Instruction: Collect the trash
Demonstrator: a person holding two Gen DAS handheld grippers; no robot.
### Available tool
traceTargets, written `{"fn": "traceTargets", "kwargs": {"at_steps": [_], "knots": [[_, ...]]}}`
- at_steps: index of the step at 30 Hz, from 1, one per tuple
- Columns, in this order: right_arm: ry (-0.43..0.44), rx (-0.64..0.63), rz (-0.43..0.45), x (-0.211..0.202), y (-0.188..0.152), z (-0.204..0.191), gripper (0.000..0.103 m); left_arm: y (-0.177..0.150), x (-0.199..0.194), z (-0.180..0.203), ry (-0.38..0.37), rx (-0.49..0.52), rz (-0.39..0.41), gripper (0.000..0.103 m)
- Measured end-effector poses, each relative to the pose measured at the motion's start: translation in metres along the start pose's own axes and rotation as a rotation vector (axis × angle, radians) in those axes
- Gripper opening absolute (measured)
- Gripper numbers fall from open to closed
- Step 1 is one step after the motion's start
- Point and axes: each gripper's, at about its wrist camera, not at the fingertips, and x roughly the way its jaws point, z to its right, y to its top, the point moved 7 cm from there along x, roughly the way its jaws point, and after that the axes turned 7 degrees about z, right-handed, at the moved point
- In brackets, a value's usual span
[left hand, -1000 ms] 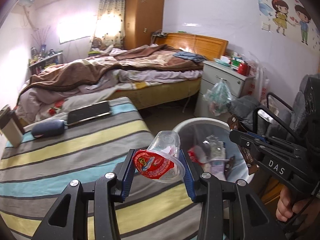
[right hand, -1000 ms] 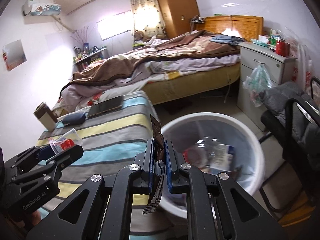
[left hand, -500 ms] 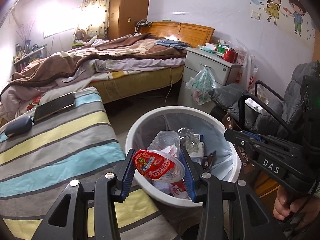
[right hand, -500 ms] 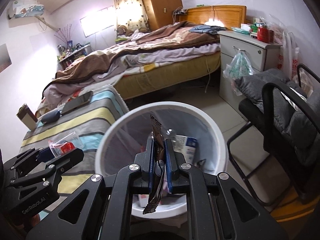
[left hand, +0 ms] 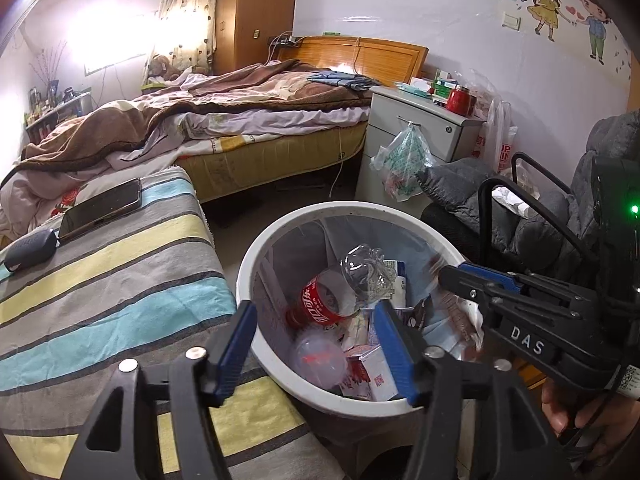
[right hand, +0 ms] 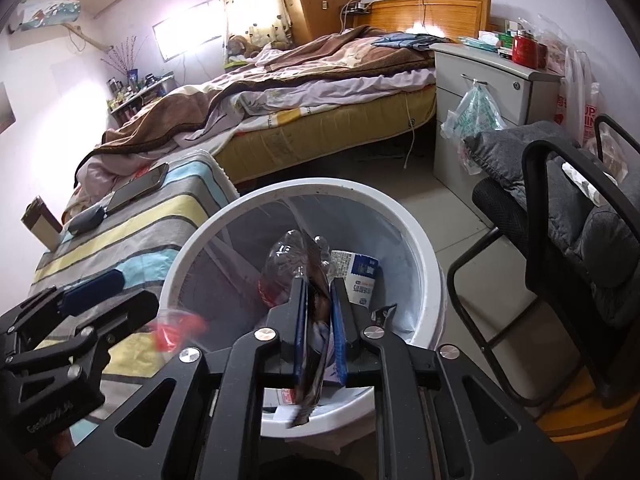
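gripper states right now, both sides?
Left gripper: open, nothing between its fingers, over the trash bin.
Right gripper: open a little; dark wrapper between its fingers, whether gripped cannot be told.

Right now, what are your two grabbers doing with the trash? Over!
Left gripper open, plastic cup dropped in the trash bin. Right gripper open over the bin, brown wrapper slipping out. Nothing in the way.

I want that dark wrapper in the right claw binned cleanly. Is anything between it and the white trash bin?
Nothing visible. The dark wrapper hangs between the right claw pads directly over the white trash bin's open mouth; only trash lies below.
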Motion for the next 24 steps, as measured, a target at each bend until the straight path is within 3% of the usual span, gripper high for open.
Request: {"fn": "traceTargets", "kwargs": {"at_steps": [2, 3, 24], "knots": [[-0.002, -0.001, 0.001, -0.001, 0.0, 0.001, 0.045, 0.0, -0.002, 0.0, 0.001, -0.001, 0.003, 0.061], [-0.004, -0.002, 0.005, -0.001, 0.0, 0.0, 0.049, 0.0, -0.003, 0.0, 0.008, -0.001, 0.006, 0.061], [-0.035, -0.004, 0.113, -0.041, -0.013, -0.013, 0.049, -0.016, -0.055, -0.013, 0.105, -0.002, 0.091, 0.062]]}}
